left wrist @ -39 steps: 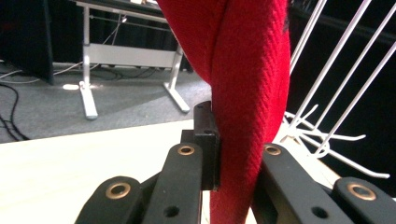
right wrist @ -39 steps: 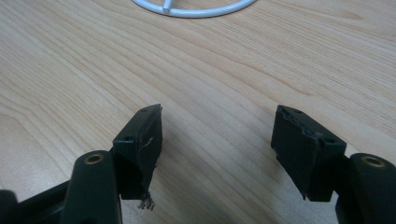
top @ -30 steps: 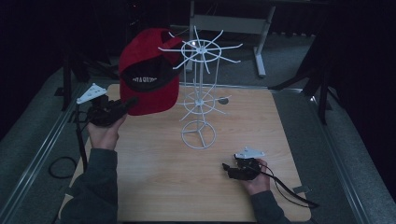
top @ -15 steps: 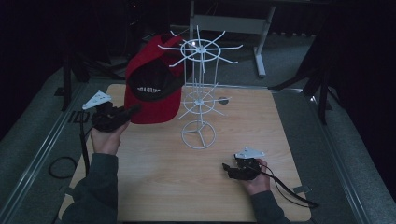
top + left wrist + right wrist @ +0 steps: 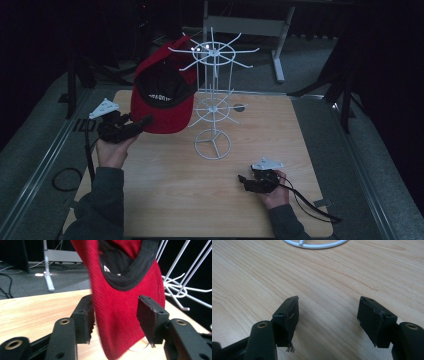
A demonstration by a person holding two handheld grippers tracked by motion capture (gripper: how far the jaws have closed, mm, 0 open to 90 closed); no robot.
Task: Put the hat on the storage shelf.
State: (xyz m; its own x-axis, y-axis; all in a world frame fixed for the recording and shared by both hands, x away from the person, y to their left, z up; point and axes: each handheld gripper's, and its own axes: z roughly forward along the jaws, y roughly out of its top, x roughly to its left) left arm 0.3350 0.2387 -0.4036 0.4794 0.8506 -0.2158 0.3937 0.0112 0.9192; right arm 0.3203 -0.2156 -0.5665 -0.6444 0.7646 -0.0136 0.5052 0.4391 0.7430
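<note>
Nearest the person, at the right of the wooden desk (image 5: 165, 200), the right gripper (image 5: 246, 181) lies low in the right hand (image 5: 274, 192) with its grey three-cornered plate on top and a black cable trailing off toward the near right corner. In the right gripper view its jaws stand wide apart, released, with only bare wood grain between them; a curve of the rack's white base ring (image 5: 315, 245) crosses the top edge ahead of them.

Farther in and to the left, the left hand (image 5: 111, 150) holds the left gripper (image 5: 145, 121) raised above the desk, its jaws aimed right at the lower edge of a red cap (image 5: 162, 102). In the left gripper view the cap's red brim (image 5: 120, 322) hangs down between the two jaws. The left jaw lies against the fabric, while a gap shows beside the right jaw, so the jaws are parted and not clamped on the brim. The cap's black inner lining with white lettering faces the camera.

At mid-desk stands a white wire rack (image 5: 214, 100), a centre pole on a round base ring with two tiers of radiating hooks. The cap hangs at the rack's left side, its crown up by the upper tier of hooks; which hook carries it cannot be made out.

Beyond the far edge of the desk, a grey metal stand (image 5: 277, 55) rests on a dark floor.
</note>
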